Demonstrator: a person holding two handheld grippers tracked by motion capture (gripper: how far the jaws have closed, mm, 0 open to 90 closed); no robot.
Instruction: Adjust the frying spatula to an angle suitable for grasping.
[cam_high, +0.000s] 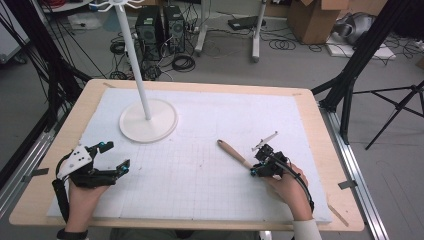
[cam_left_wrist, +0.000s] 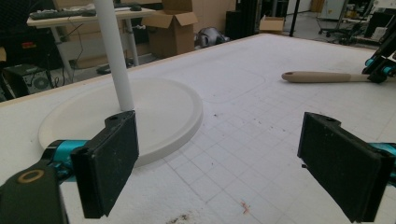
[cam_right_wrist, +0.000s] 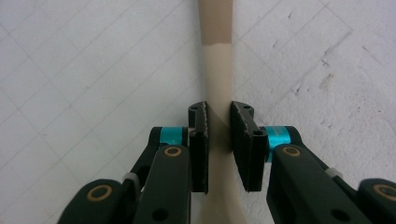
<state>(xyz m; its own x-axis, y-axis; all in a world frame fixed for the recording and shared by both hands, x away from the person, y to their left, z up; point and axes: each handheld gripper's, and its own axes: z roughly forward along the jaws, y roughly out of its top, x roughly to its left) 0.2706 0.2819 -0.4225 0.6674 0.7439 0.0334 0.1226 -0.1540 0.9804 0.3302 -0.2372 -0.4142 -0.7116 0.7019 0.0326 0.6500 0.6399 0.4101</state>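
A kitchen utensil (cam_high: 232, 150) with a light wooden handle and a beige neck lies slanted at the mat's right middle, handle end pointing far-left. My right gripper (cam_high: 256, 170) is shut on its beige neck (cam_right_wrist: 216, 70), one pad on each side; the head end is hidden under the gripper. In the left gripper view the utensil (cam_left_wrist: 322, 77) lies low on the mat with the right gripper (cam_left_wrist: 380, 70) at its end. My left gripper (cam_high: 116, 155) is near the front left, open wide, nothing between its jaws (cam_left_wrist: 224, 158).
A white stand with a round base (cam_high: 148, 122) and a tall thin pole (cam_high: 135, 55) sits at the mat's far left, just beyond the left gripper (cam_left_wrist: 154, 116). A white gridded mat (cam_high: 200, 175) covers the wooden table (cam_high: 320, 125). Boxes, cables and tripod legs surround the table.
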